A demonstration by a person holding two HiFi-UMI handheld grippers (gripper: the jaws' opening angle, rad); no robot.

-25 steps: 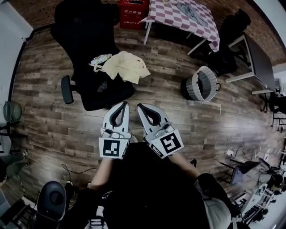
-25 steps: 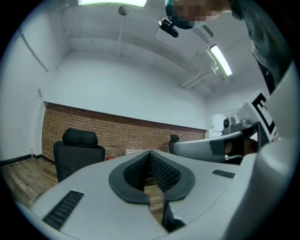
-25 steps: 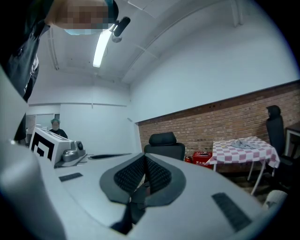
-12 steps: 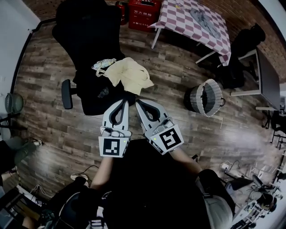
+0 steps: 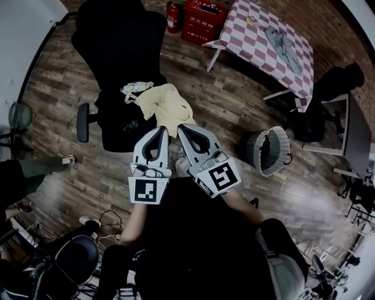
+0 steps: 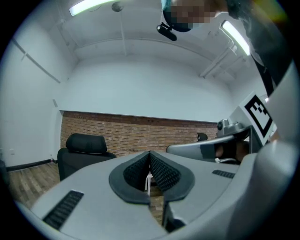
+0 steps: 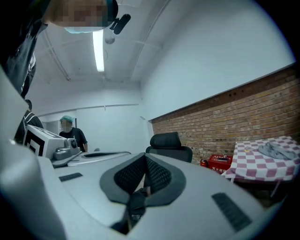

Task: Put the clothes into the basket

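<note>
A pale yellow garment (image 5: pixel 167 108) lies over the seat of a black office chair (image 5: pixel 120 70), with a small patterned cloth (image 5: pixel 136 88) beside it. A grey garment (image 5: pixel 284 47) lies on the checked table (image 5: pixel 258 35). The woven basket (image 5: pixel 270 151) stands on the wood floor to the right. My left gripper (image 5: pixel 162 130) and right gripper (image 5: pixel 182 129) are held side by side, tips at the near edge of the yellow garment as seen from above. Both are shut with nothing in them. The left gripper (image 6: pixel 149 153) and right gripper (image 7: pixel 145 157) look level at the brick wall and chair back.
A red crate (image 5: pixel 205 12) and a fire extinguisher (image 5: pixel 171 14) stand by the far wall. A dark desk (image 5: pixel 354 135) and chair are at the right. Cables and another chair (image 5: pixel 73 258) lie at lower left. A person (image 7: pixel 70 129) stands across the room.
Both grippers have come closer to the chair, and their tips now reach the yellow garment's near edge. The basket has slid to the right and lower in the view. The jaws stayed shut.
</note>
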